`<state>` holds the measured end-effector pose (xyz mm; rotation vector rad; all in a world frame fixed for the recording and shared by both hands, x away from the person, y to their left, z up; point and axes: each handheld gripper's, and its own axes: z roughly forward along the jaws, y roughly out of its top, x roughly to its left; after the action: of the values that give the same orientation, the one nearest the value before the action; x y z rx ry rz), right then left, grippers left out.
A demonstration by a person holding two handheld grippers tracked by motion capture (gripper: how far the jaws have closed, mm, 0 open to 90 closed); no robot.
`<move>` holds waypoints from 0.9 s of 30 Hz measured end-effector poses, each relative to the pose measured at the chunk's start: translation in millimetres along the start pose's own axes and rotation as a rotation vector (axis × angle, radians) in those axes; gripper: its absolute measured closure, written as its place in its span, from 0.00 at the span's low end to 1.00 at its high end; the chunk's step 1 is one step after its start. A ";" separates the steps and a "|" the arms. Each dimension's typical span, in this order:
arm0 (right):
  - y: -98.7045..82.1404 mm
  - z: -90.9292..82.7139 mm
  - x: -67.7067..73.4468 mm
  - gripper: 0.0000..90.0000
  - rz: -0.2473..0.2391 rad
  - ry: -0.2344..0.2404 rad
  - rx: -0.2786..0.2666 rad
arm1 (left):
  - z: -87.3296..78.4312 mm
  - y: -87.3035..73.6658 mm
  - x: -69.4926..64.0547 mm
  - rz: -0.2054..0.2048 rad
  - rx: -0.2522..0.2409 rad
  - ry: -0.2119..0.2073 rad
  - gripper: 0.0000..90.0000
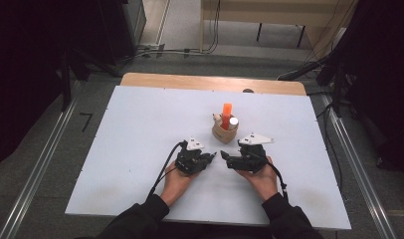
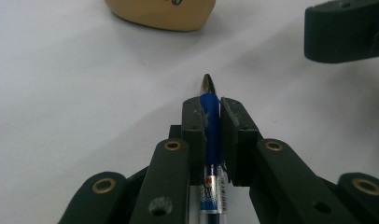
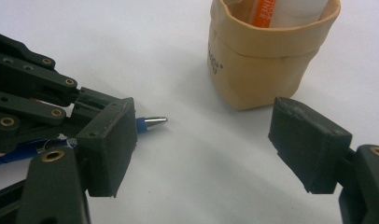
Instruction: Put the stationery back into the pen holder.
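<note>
Your left gripper [image 2: 211,116] was clamped on a blue ballpoint pen with a silver tip [image 2: 211,126], the tip poking out past the pads just above the white table [image 1: 140,129]. Your right gripper [image 3: 201,144] stood wide open with nothing between its pads, facing the pen tip, near the tan paper-bag holder [image 3: 267,60] with an orange marker [image 1: 226,113].

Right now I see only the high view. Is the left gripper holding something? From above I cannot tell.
Observer: Yes. The left gripper view shows the left gripper shut on a blue pen, with the metal tip sticking out past the fingers.
Operator: Thank you. And the right gripper, is it holding anything?
Observer: No. In its own view the right gripper is open, with only bare table between its fingers.
</note>
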<state>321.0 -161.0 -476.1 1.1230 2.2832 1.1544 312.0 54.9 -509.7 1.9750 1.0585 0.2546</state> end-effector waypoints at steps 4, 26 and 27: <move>-0.2 0.3 -0.1 0.24 -0.002 0.002 0.003 | -2.7 1.3 4.2 -0.031 -0.016 -0.019 0.90; 0.2 -0.1 1.6 0.24 0.002 0.013 -0.004 | -43.3 21.9 23.9 -0.183 -0.196 -0.120 0.90; 0.3 -0.2 1.9 0.24 0.004 0.015 -0.003 | -44.5 22.7 24.1 -0.185 -0.200 -0.123 0.90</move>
<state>319.8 -159.5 -475.6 1.1219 2.2908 1.1707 316.8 93.3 -470.0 1.6813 1.0842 0.1316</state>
